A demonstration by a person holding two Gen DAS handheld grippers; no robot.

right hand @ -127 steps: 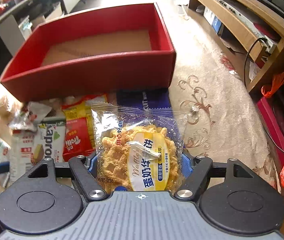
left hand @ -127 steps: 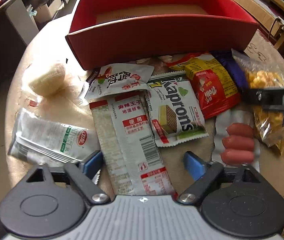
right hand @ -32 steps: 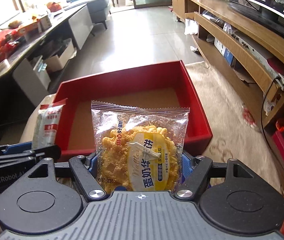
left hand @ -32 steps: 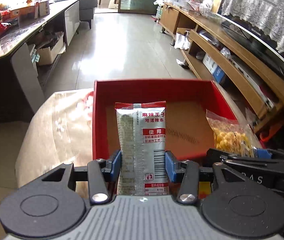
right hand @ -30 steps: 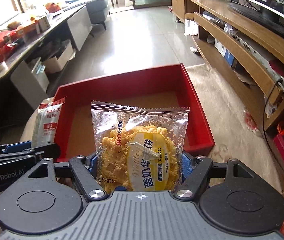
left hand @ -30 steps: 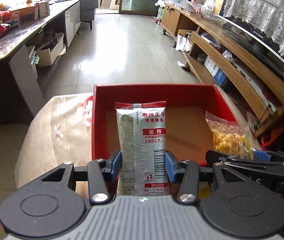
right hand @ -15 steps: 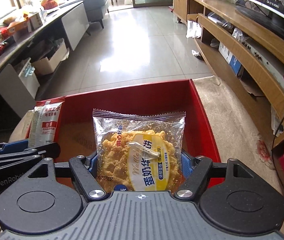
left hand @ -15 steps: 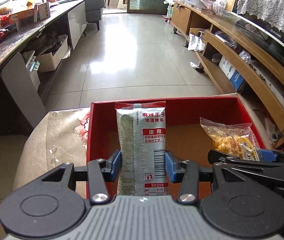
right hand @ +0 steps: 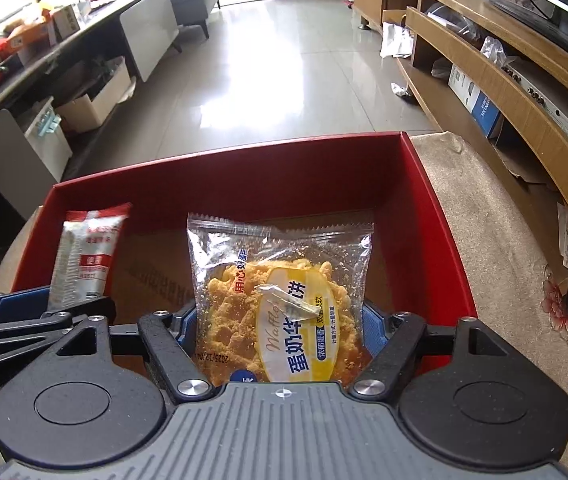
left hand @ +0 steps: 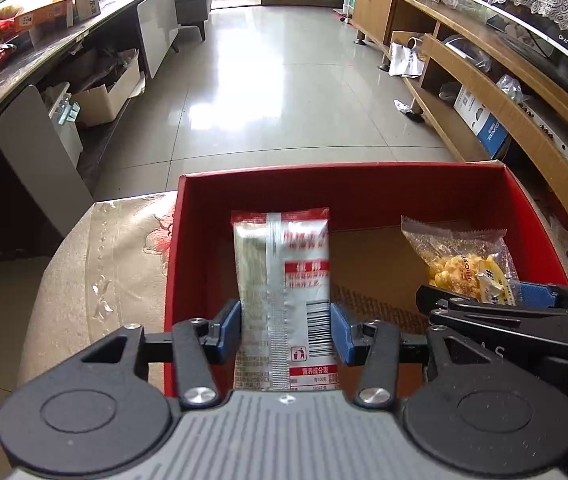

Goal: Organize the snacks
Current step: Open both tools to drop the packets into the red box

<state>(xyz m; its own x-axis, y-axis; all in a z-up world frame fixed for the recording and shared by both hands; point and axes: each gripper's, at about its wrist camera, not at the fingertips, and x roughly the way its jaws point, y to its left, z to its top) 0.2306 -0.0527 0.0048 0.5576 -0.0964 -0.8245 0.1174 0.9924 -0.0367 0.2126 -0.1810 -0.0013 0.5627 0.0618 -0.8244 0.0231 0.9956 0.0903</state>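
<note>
Silver-red snack packet (left hand: 284,292) upright, long axis vertical, pinched by left tongs (left hand: 286,330) over left part of red box (left hand: 340,196). Waffle cookie bag (right hand: 280,300) between right tongs (right hand: 280,330), jaws opening, over box right part. Box floor directly below both; desk (left hand: 96,276) beneath.

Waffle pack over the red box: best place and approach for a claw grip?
Take the clear waffle pack by its two long side edges, low on the pack, coming from its bottom end. It is flat with the cake bulging mid-pack, so pads either side trap it. That is how the right claw has it over the red box, though its jaws are opening now.
</note>
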